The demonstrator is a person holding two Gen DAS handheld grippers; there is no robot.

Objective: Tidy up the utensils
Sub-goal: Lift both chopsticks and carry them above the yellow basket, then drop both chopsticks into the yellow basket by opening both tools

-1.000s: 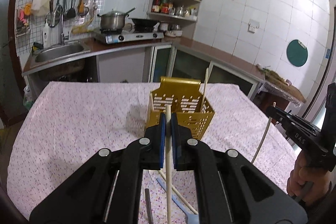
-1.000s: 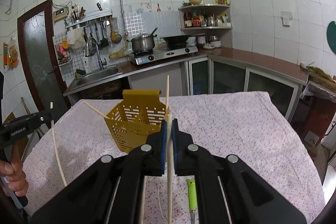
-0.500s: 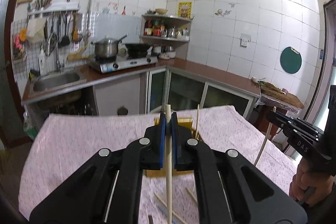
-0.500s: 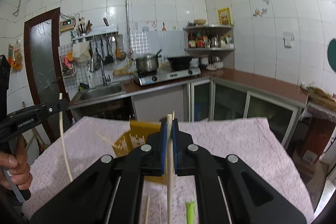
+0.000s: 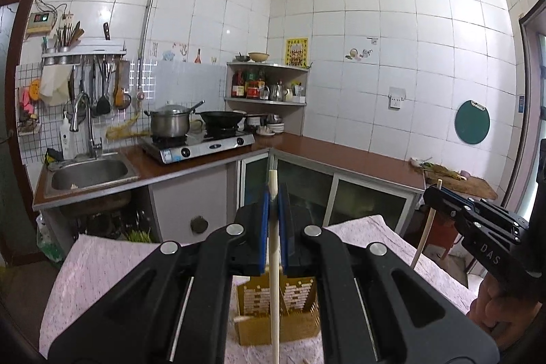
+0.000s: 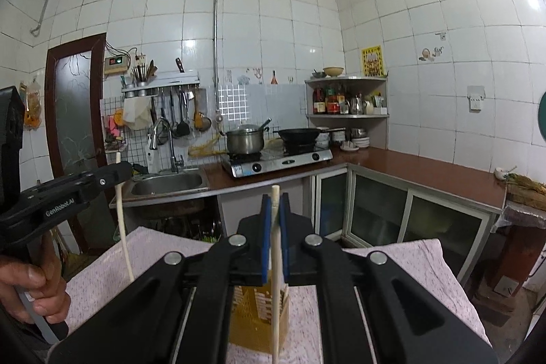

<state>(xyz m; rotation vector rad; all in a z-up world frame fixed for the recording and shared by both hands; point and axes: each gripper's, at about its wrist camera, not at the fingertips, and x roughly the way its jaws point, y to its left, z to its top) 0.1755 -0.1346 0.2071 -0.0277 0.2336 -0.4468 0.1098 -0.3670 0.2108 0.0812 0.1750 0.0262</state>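
Observation:
My left gripper [image 5: 273, 193] is shut on a pale chopstick [image 5: 274, 295] that stands nearly upright, its top poking just above the blue pads. Below it, behind the jaws, a yellow slotted utensil holder [image 5: 290, 302] stands on the pink flowered tablecloth [image 5: 102, 265]. My right gripper [image 6: 274, 203] is shut on a second pale chopstick [image 6: 275, 302], also upright, over the same holder [image 6: 252, 326]. Each gripper shows in the other's view: the right gripper [image 5: 440, 197] at the right edge, the left gripper [image 6: 119, 171] at the left edge, both raised above the table.
A brown counter [image 5: 341, 156] runs along the tiled walls behind the table, with a sink [image 5: 88, 173], a stove with a pot [image 5: 170, 125] and a corner shelf [image 5: 269, 84]. A person's hand [image 6: 30, 289] holds the left gripper's handle.
Both grippers have risen with their chopsticks. The table and yellow holder have sunk to the bottom of both views, and more wall and ceiling show.

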